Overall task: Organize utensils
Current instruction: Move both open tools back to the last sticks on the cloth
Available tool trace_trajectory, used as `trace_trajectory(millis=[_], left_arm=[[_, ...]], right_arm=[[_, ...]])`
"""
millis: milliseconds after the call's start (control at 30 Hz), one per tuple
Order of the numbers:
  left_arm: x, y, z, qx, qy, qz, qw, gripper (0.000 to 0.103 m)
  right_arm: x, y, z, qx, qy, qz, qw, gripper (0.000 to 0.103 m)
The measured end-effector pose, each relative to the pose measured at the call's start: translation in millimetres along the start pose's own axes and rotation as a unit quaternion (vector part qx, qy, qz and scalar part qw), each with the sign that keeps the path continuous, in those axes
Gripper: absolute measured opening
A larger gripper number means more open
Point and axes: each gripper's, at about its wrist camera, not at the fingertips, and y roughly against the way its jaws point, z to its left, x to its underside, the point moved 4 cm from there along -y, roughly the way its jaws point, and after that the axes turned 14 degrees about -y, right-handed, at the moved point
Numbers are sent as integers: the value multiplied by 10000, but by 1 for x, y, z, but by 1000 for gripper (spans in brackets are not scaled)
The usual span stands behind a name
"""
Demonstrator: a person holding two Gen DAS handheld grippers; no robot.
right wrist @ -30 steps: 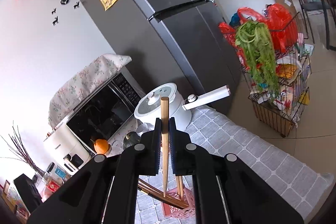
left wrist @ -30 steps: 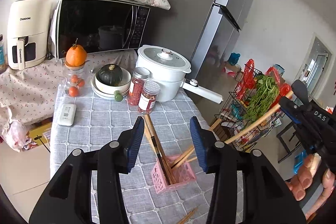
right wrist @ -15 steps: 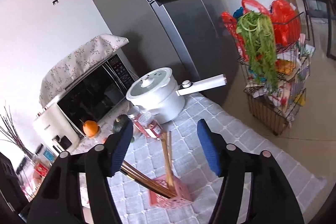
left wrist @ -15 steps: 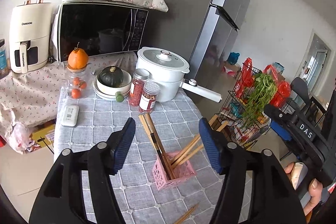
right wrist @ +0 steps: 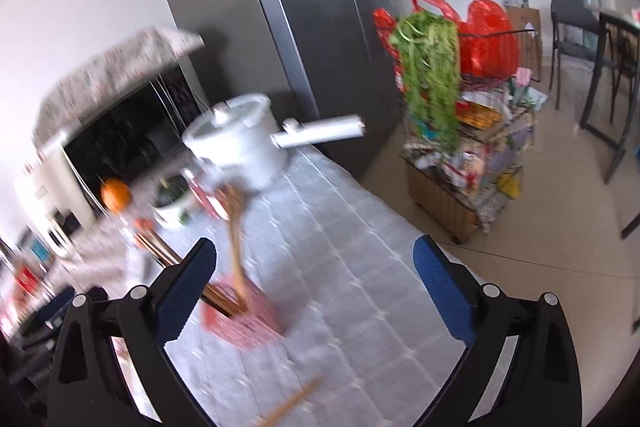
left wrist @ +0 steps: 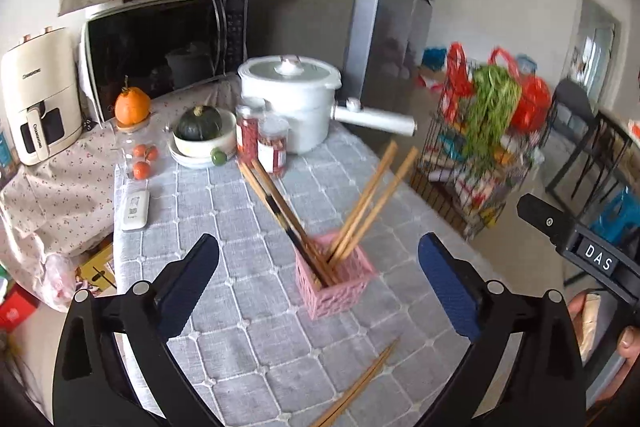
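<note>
Both the left gripper (left wrist: 318, 277) and the right gripper (right wrist: 314, 281) stood spread wide with nothing between the pads, their jaws having just been opening. Ahead of them the pink basket (left wrist: 334, 281) sat on the grey checked tablecloth (left wrist: 224, 211), holding several chopsticks (left wrist: 362, 205) that leaned out of it. A loose pair of chopsticks (left wrist: 356, 387) lay on the cloth nearer the grippers. The step looked like the release after a drop; next would likely be reaching down for the loose pair. A second earlier the right gripper pinched one chopstick upright; now that chopstick stood in the basket.
</note>
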Motion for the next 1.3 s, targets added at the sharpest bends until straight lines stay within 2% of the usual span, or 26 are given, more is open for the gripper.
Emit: trace_trajectory(millis=[133, 233, 300, 367, 467, 533, 600, 800, 1067, 1300], left_arm=[[20, -26, -15, 111, -403, 619, 9972, 96], [40, -51, -26, 323, -656, 1183, 9903, 96], [56, -70, -33, 521, -795, 1598, 9826, 96], [70, -86, -40, 710, -904, 1896, 9751, 96], [90, -106, -50, 898, -990, 2290, 9642, 94], [100, -118, -58, 1033, -1013, 2487, 9577, 89], [105, -125, -67, 1207, -1027, 2591, 9528, 77], [116, -149, -88, 1411, -1065, 2942, 9393, 61], [131, -164, -95, 1454, -1130, 3214, 9289, 50], [126, -161, -92, 1549, -1076, 3148, 9302, 49]], right_arm=[[26, -10, -23, 360, 260, 409, 9982, 96], [49, -24, -45, 483, 223, 1044, 9931, 96], [61, -33, -55, 500, 168, 1453, 9880, 96], [68, -38, -61, 520, 147, 1666, 9845, 96], [77, -45, -73, 742, 196, 1792, 9808, 96], [80, -47, -80, 816, 202, 1859, 9790, 96], [82, -48, -86, 850, 156, 1942, 9772, 96], [83, -53, -106, 938, 66, 2107, 9730, 96], [80, -57, -123, 881, -258, 2348, 9677, 96], [82, -57, -121, 839, -288, 2392, 9669, 96]])
